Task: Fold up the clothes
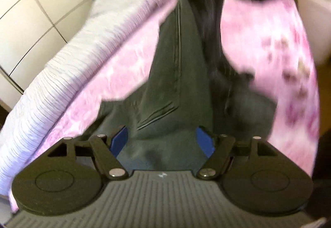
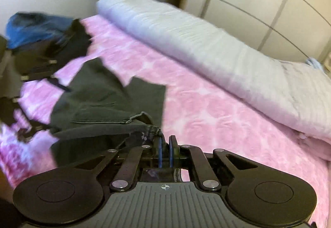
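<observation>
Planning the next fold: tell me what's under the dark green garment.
The dark green garment lies on the pink bedspread, which shows all around it. Anything directly beneath stays covered. The right gripper pinches its edge.

We see the dark pile beside the blue garment only as blur; the dark trousers run off the frame's top, smeared.

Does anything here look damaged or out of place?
The dark garment is frayed at the corner held by the right gripper. More dark clothes lie in an unfolded heap on the pink bed.
</observation>
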Demonstrator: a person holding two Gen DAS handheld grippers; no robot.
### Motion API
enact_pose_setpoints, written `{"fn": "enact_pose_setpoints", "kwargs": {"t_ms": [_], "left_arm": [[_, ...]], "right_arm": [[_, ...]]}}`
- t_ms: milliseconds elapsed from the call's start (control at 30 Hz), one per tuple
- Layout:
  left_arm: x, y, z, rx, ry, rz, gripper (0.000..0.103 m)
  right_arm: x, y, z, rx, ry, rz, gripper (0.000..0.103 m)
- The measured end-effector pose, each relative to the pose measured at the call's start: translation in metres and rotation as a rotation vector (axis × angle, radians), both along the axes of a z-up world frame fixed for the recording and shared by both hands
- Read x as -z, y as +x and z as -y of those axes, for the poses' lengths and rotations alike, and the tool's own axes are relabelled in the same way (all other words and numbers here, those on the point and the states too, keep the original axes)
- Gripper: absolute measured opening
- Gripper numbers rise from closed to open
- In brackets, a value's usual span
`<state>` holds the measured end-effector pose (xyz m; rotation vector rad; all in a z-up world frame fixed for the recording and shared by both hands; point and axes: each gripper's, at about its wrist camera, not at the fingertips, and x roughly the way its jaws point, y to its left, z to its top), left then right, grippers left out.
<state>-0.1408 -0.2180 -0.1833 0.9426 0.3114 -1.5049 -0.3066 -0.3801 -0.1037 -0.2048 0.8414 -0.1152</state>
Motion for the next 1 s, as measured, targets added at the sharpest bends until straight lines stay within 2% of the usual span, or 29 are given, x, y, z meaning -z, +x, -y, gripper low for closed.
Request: {"fn": "enact_pose_setpoints", "kwargs": {"t_ms": [33, 100, 133, 233, 300, 333, 367, 400, 433, 533, 600, 633, 667, 700, 867, 967, 1000], "left_arm": [[-0.004, -0.005, -0.001, 0.000, -0.011, -0.011, 0.077], [0.005, -0.019, 0.003, 0.005, -0.001, 0.060, 0.080], [0.010, -0.026, 0.005, 0.008, 0.005, 0.101, 0.080], [0.037, -0.031, 0.029, -0.063, 0.046, 0.267, 0.068], [0.042, -0.019, 0.048, -0.136, 0.058, 0.276, 0.061], [0.043, -0.012, 0.057, -0.158, 0.063, 0.269, 0.057], [0.045, -0.005, 0.066, -0.166, 0.080, 0.277, 0.039], [0.048, 0.001, 0.075, -0.171, 0.101, 0.290, 0.016], [0.048, 0.006, 0.085, -0.188, 0.120, 0.297, 0.010], [0.041, 0.021, 0.105, -0.229, 0.143, 0.286, 0.008], [0.037, 0.027, 0.109, -0.217, 0.145, 0.281, 0.007], [0.037, 0.028, 0.108, -0.204, 0.147, 0.276, 0.007], [0.037, 0.030, 0.108, -0.191, 0.149, 0.271, 0.007], [0.037, 0.031, 0.107, -0.177, 0.152, 0.265, 0.007], [0.038, 0.038, 0.104, -0.112, 0.163, 0.239, 0.007], [0.035, 0.046, 0.104, -0.071, 0.168, 0.220, 0.006], [0.033, 0.050, 0.104, -0.057, 0.169, 0.213, 0.006]], "right_arm": [[-0.003, 0.001, 0.004, 0.006, -0.009, 0.007, 0.004], [-0.011, -0.001, 0.012, 0.022, -0.004, 0.031, 0.004], [-0.016, -0.004, 0.014, 0.029, -0.003, 0.045, 0.000], [-0.035, -0.014, 0.031, 0.060, -0.014, 0.091, 0.000], [-0.050, -0.023, 0.046, 0.088, -0.027, 0.121, 0.000], [-0.052, -0.028, 0.055, 0.096, -0.020, 0.125, 0.000], [-0.051, -0.035, 0.066, 0.100, -0.005, 0.121, 0.000], [-0.050, -0.041, 0.076, 0.104, 0.010, 0.117, 0.000], [-0.046, -0.048, 0.085, 0.102, 0.028, 0.111, 0.000], [-0.019, -0.065, 0.095, 0.049, 0.060, 0.060, 0.002], [0.006, -0.076, 0.088, -0.011, 0.051, 0.013, 0.026], [0.019, -0.079, 0.083, -0.041, 0.052, -0.004, 0.057], [0.032, -0.081, 0.077, -0.065, 0.061, -0.011, 0.081], [0.043, -0.081, 0.072, -0.083, 0.075, -0.008, 0.084], [0.088, -0.040, 0.061, -0.109, 0.130, 0.024, 0.084], [0.108, -0.002, 0.079, -0.031, 0.230, 0.024, 0.084], [0.114, 0.010, 0.086, -0.001, 0.268, 0.022, 0.080]]}}
